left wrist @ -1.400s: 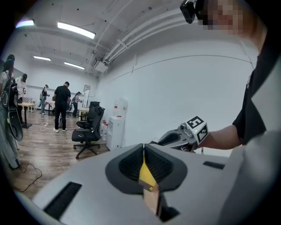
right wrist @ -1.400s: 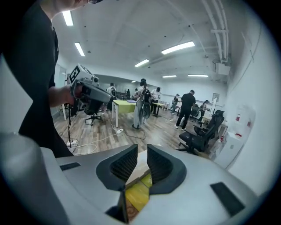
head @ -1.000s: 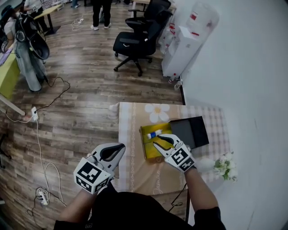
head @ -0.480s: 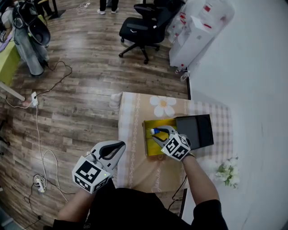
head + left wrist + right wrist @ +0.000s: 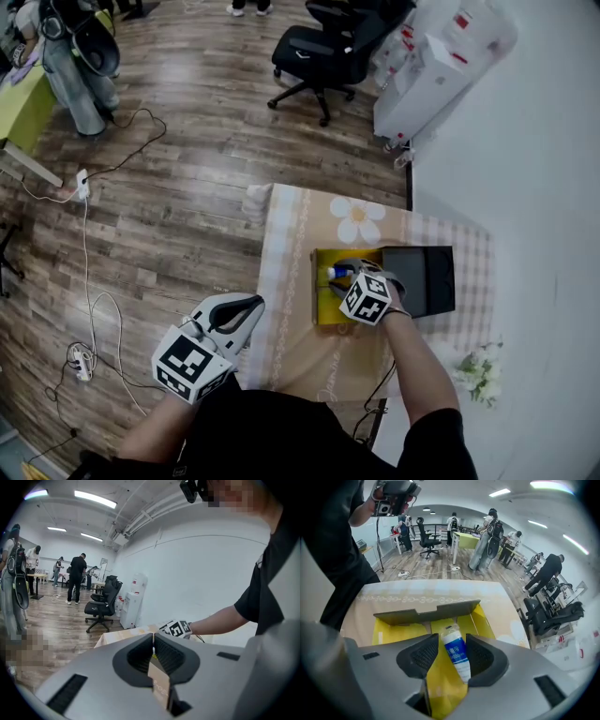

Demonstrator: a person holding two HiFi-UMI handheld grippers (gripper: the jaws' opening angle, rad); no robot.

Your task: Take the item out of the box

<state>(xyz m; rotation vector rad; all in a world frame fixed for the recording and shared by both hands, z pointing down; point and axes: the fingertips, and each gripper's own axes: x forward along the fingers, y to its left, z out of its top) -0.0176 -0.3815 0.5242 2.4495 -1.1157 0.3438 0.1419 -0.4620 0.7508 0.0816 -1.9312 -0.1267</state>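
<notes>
Right hand-held gripper [image 5: 452, 640], jaws just opening, straddles the bottle [image 5: 455, 656] above the tablecloth [image 5: 286, 281]; wood floor [image 5: 187, 187] beyond.

Seen from the head view, the right gripper [image 5: 349, 277], whose jaws have just been opening with the bottle [image 5: 335, 273] between them, hides all but the bottle's tip under its marker cube [image 5: 366, 298]. In the right gripper view the bottle's lower end vanishes behind one jaw and its label print is too small to read. The left gripper [image 5: 153, 641] blocks most of the table [image 5: 123, 634] from its own camera.
</notes>
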